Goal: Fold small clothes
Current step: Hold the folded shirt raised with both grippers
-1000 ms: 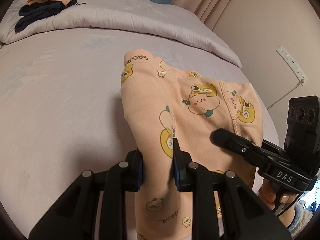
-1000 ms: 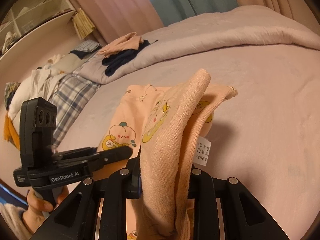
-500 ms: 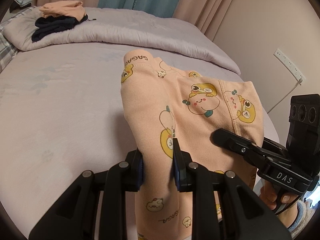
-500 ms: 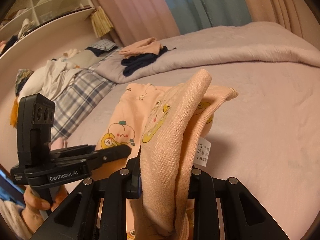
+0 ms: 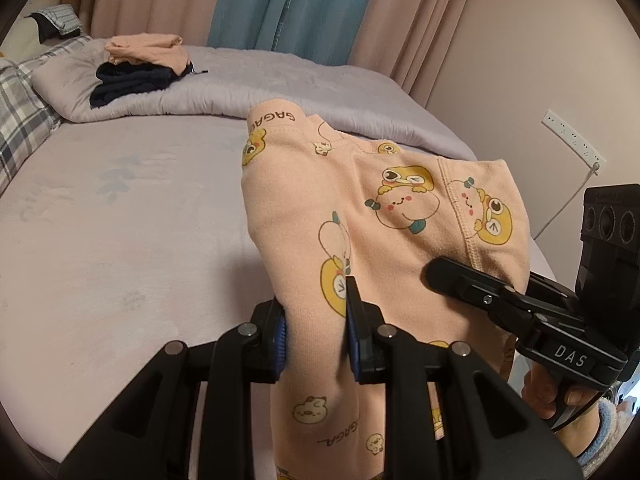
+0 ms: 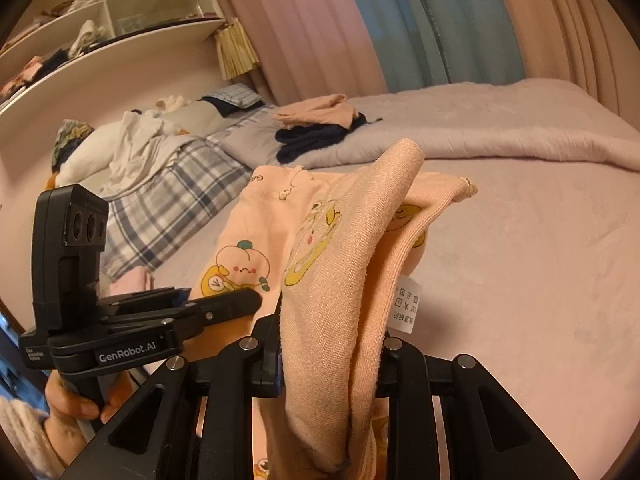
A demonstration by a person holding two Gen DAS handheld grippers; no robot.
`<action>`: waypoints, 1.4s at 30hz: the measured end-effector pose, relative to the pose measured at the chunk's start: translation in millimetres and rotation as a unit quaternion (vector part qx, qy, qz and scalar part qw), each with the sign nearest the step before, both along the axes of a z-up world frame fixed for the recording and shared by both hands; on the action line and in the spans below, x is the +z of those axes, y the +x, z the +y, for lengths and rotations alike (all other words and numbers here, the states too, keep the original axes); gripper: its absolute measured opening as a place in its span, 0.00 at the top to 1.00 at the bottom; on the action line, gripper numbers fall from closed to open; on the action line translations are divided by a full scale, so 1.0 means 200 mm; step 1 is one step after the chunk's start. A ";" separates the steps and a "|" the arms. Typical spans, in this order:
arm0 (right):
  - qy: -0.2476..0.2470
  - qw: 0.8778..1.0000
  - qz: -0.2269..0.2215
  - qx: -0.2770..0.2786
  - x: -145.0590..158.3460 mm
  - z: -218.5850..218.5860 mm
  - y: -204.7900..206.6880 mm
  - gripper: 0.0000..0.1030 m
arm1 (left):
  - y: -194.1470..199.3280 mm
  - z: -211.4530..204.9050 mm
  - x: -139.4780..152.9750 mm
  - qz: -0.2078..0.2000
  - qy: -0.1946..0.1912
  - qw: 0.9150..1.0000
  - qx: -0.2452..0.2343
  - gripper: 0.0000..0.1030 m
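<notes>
Peach children's pants (image 5: pixel 360 224) printed with yellow cartoon animals hang in the air over the bed, stretched between both grippers. My left gripper (image 5: pixel 314 332) is shut on one bunched part of the cloth. The right gripper (image 6: pixel 332 356) is shut on a thick fold of the same pants (image 6: pixel 352 264), whose white care label (image 6: pixel 407 303) dangles beside it. In the left wrist view the right gripper (image 5: pixel 448 278) reaches in from the right, held by a hand (image 5: pixel 548 396). In the right wrist view the left gripper (image 6: pixel 244 300) comes in from the left, also hand-held.
A lilac bed sheet (image 5: pixel 120 216) lies below, with a rolled duvet (image 5: pixel 248 88) at the far end. A folded peach and navy stack (image 5: pixel 140 64) rests on it. Plaid bedding and loose clothes (image 6: pixel 160 168) lie at left, shelves (image 6: pixel 100 12) above. A wall power strip (image 5: pixel 572 140) is at right.
Both grippers have risen and tilted up with the pants still gripped; more of the curtains, shelves and far end of the bed shows now. The grips are unchanged.
</notes>
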State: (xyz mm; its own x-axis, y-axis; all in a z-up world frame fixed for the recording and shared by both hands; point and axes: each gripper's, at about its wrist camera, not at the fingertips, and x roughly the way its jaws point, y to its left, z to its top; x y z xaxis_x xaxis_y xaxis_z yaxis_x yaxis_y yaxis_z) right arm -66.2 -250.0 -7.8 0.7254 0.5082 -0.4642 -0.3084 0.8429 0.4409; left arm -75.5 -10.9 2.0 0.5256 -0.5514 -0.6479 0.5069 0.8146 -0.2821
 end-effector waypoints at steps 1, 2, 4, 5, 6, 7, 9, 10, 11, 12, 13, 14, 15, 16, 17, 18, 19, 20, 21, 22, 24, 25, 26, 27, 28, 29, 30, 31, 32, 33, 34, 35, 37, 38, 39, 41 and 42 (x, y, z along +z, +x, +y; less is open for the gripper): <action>0.000 1.000 -0.003 0.000 0.00 0.00 -0.01 0.73 | 0.00 0.01 0.00 -0.002 -0.002 1.000 0.000 0.77; -0.001 1.000 -0.005 0.000 0.01 0.00 -0.01 0.73 | -0.01 0.01 0.01 -0.003 -0.003 1.000 0.000 0.77; -0.003 1.000 -0.010 0.001 0.01 0.00 -0.03 0.73 | -0.03 0.03 0.02 -0.008 -0.004 1.000 0.001 0.77; -0.004 1.000 -0.013 0.002 0.01 0.00 -0.04 0.73 | -0.05 0.03 0.03 -0.010 -0.003 1.000 0.001 0.77; -0.005 1.000 -0.015 0.003 0.02 0.00 -0.05 0.73 | -0.06 0.04 0.03 -0.013 -0.003 1.000 0.002 0.77; -0.003 1.000 -0.018 0.003 0.02 0.00 -0.06 0.73 | -0.07 0.04 0.04 -0.016 -0.002 1.000 0.004 0.77; -0.003 1.000 -0.022 0.005 0.03 0.00 -0.07 0.73 | -0.08 0.05 0.05 -0.022 0.001 1.000 0.006 0.77; -0.003 1.000 -0.024 0.006 0.03 0.00 -0.07 0.73 | -0.09 0.05 0.06 -0.024 0.003 1.000 0.007 0.77; -0.003 1.000 -0.026 0.008 0.03 -0.01 -0.07 0.73 | -0.09 0.05 0.06 -0.026 0.004 1.000 0.008 0.77; -0.002 1.000 -0.028 0.011 0.03 -0.01 -0.07 0.73 | -0.10 0.06 0.07 -0.027 0.004 1.000 0.009 0.77; -0.003 0.999 -0.030 0.012 0.03 -0.02 -0.08 0.73 | -0.10 0.06 0.07 -0.029 0.003 1.000 0.011 0.77; -0.003 0.999 -0.033 0.014 0.03 -0.02 -0.07 0.73 | -0.11 0.06 0.07 -0.030 0.004 0.999 0.013 0.77; -0.002 0.999 -0.035 0.017 0.03 -0.03 -0.07 0.73 | -0.12 0.05 0.08 -0.032 0.005 0.999 0.015 0.77; -0.003 0.999 -0.037 0.019 0.04 -0.03 -0.07 0.73 | -0.12 0.05 0.09 -0.034 0.007 0.999 0.017 0.77; -0.002 0.999 -0.038 0.021 0.04 -0.03 -0.06 0.73 | -0.13 0.05 0.09 -0.036 0.009 0.999 0.019 0.77; -0.001 0.999 -0.039 0.023 0.04 -0.03 -0.06 0.73 | -0.13 0.04 0.09 -0.038 0.012 0.999 0.021 0.77; 0.000 0.999 -0.041 0.025 0.05 -0.04 -0.05 0.73 | -0.14 0.04 0.10 -0.040 0.013 0.999 0.023 0.77; 0.002 0.999 -0.042 0.026 0.04 -0.04 -0.05 0.73 | -0.14 0.03 0.10 -0.041 0.014 0.999 0.025 0.77; 0.003 0.999 -0.044 0.028 0.04 -0.05 -0.05 0.73 | -0.15 0.03 0.10 -0.043 0.016 0.999 0.028 0.77; 0.005 0.999 -0.045 0.030 0.04 -0.05 -0.05 0.73 | -0.15 0.02 0.10 -0.046 0.020 0.998 0.031 0.77; 0.005 0.998 -0.049 0.034 0.04 -0.05 -0.05 0.73 | -0.16 0.02 0.10 -0.050 0.027 0.998 0.034 0.77; 0.005 0.998 -0.051 0.036 0.03 -0.05 -0.05 0.73 | -0.17 0.02 0.10 -0.052 0.031 0.997 0.037 0.77; 0.005 0.998 -0.052 0.037 0.03 -0.05 -0.06 0.73 | -0.17 0.02 0.10 -0.053 0.032 0.997 0.039 0.77; 0.007 0.998 -0.053 0.039 0.03 -0.05 -0.06 0.73 | -0.18 0.02 0.10 -0.053 0.034 0.997 0.041 0.77; 0.009 0.998 -0.053 0.041 0.03 -0.05 -0.06 0.73 | -0.18 0.03 0.11 -0.053 0.035 0.997 0.043 0.77; 0.009 0.998 -0.054 0.043 0.02 -0.06 -0.06 0.73 | -0.19 0.03 0.11 -0.054 0.036 0.997 0.044 0.77; 0.010 0.997 -0.055 0.044 0.03 -0.06 -0.07 0.73 | -0.20 0.02 0.11 -0.055 0.038 0.997 0.046 0.77; 0.011 0.997 -0.057 0.046 0.03 -0.06 -0.07 0.73 | -0.20 0.02 0.11 -0.057 0.040 0.996 0.047 0.77; 0.012 0.997 -0.058 0.047 0.03 -0.06 -0.08 0.73 | -0.21 0.03 0.12 -0.058 0.041 0.996 0.048 0.77; 0.013 0.997 -0.059 0.049 0.03 -0.07 -0.07 0.73 | -0.21 0.03 0.12 -0.060 0.042 0.996 0.050 0.77; 0.014 0.997 -0.061 0.050 0.04 -0.07 -0.07 0.73 | -0.22 0.03 0.13 -0.062 0.043 0.996 0.051 0.77; 0.014 0.997 -0.062 0.051 0.04 -0.07 -0.07 0.73 | -0.22 0.03 0.13 -0.063 0.044 0.996 0.051 0.77; 0.014 0.996 -0.065 0.052 0.05 -0.07 -0.07 0.73 | -0.22 0.03 0.14 -0.065 0.043 0.996 0.052 0.77; 0.014 0.996 -0.066 0.052 0.05 -0.07 -0.08 0.73 | -0.22 0.03 0.14 -0.066 0.043 0.996 0.052 0.77; 0.013 0.996 -0.067 0.052 0.05 -0.07 -0.07 0.73 | -0.23 0.03 0.14 -0.066 0.043 0.996 0.051 0.77; 0.011 0.996 -0.068 0.052 0.05 -0.08 -0.07 0.73 | -0.22 0.03 0.14 -0.067 0.044 0.996 0.051 0.77; 0.011 0.996 -0.068 0.052 0.04 -0.08 -0.07 0.73 | -0.21 0.03 0.14 -0.067 0.044 0.995 0.051 0.77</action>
